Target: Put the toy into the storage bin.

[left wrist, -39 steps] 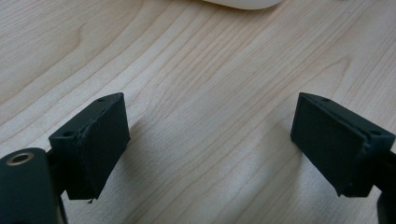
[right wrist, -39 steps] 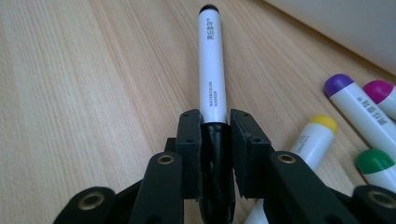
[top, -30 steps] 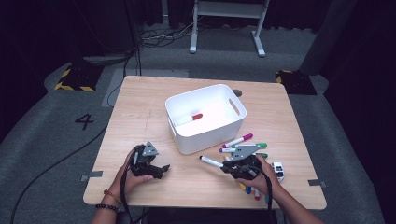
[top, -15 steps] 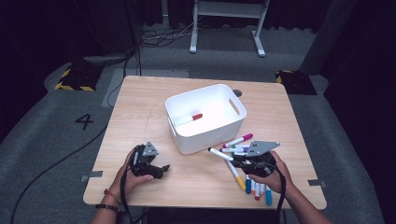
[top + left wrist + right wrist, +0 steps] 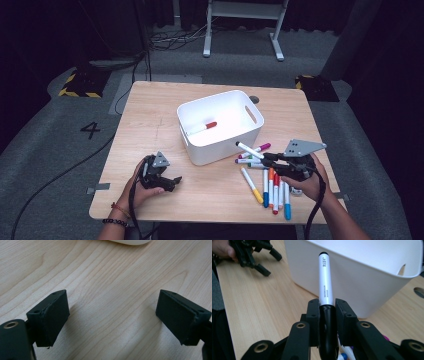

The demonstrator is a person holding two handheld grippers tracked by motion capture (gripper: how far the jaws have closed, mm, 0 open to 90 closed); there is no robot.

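Resting on a dark grey floor (image 5: 60, 150), a pale wooden table (image 5: 150, 115) is shown. A black-capped marker (image 5: 325, 285) is pinched by the right gripper (image 5: 327, 312) beside the white bin (image 5: 220, 125); the left gripper (image 5: 112, 315) is held spread over bare wood.

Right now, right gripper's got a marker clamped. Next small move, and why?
Probably lift and carry it forward over the white bin's rim, then open. The right gripper is shut on the black-capped marker, whose tip points at the bin wall, below the rim. One red-capped marker already lies inside, and more markers wait on the table. The left gripper rests open.
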